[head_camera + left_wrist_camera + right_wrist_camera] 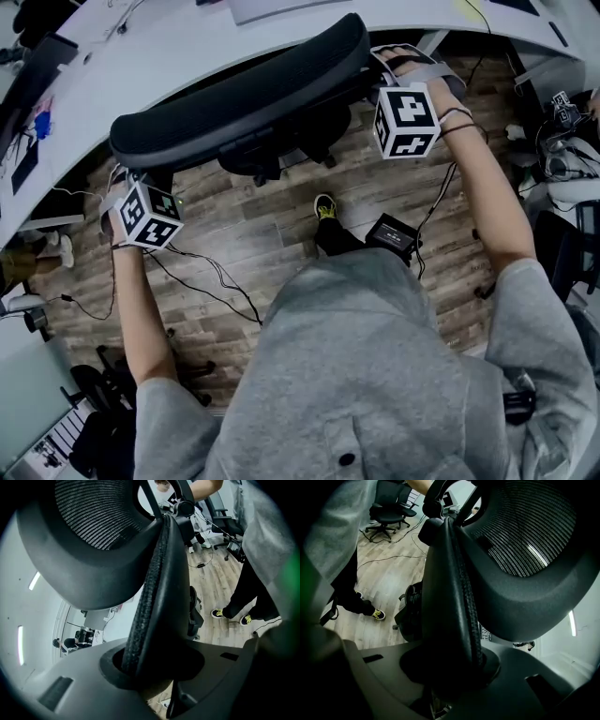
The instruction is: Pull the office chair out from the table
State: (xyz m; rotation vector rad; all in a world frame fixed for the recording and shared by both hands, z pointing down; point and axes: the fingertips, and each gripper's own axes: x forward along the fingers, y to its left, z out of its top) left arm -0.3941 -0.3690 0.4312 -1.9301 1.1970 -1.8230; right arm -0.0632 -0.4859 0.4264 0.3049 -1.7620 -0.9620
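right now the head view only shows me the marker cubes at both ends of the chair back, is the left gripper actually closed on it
observer: yes. In the left gripper view, the left gripper is clamped on the backrest, whose padded side edge runs down between its jaws.
operator: and the right one
observer: same. The right gripper is closed on the backrest's opposite side edge.
operator: is the back solid or mesh, i only see its top rim
observer: mesh. The right gripper view shows a ribbed mesh panel inside the solid frame, and both grippers hold the frame, not the mesh.
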